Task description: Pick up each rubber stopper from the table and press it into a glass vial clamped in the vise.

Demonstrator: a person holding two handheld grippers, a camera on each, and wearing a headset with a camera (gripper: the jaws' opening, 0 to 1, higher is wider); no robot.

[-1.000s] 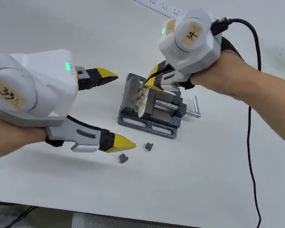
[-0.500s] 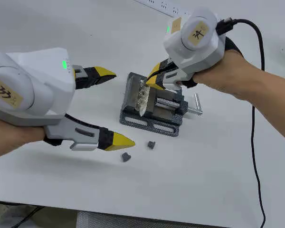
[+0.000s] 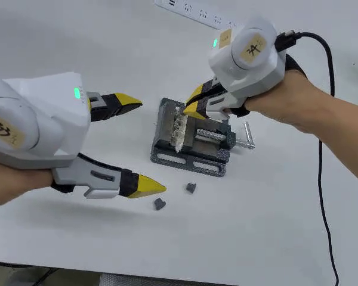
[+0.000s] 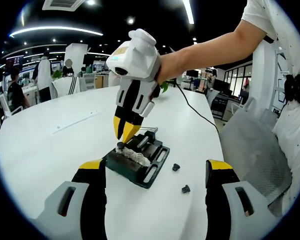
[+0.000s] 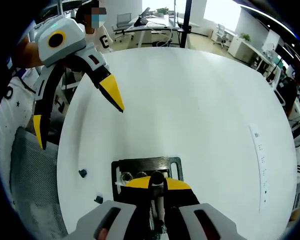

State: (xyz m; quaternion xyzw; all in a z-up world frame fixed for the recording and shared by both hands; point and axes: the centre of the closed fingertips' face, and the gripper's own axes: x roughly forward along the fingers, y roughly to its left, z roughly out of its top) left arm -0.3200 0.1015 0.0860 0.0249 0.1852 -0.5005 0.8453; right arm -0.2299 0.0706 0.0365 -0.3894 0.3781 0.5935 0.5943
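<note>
At the tips of the right tool (image 3: 191, 103), which are drawn close together, a dark stopper (image 5: 156, 176) is pinched and presented nose-down at the mouth of one of the glass vials (image 3: 180, 126). Whether it is fully seated cannot be determined.

The vials stand in a row between the faces of the vise (image 3: 194, 156). In my judgement this is so that downward pressure meets a fixed mouth and not a rolling tube. The right tool approaches from directly above for the same reason.

The left tool (image 3: 146, 145) is spread wide and carries nothing. It hovers over the worktop (image 3: 77, 47) to the left of the vise, apart from it, and appears to be held clear so as not to obstruct the pressing.

A loose stopper (image 3: 160, 204) lies on the worktop near the left tool's lower tip. A second loose stopper (image 3: 191, 187) lies between the first one and the vise base. Both are within easy reach for later picks.

Assessment: one insertion is in hand and at least two stoppers are outstanding. The main risk is a tilted stopper skidding off the glass rim.
</note>
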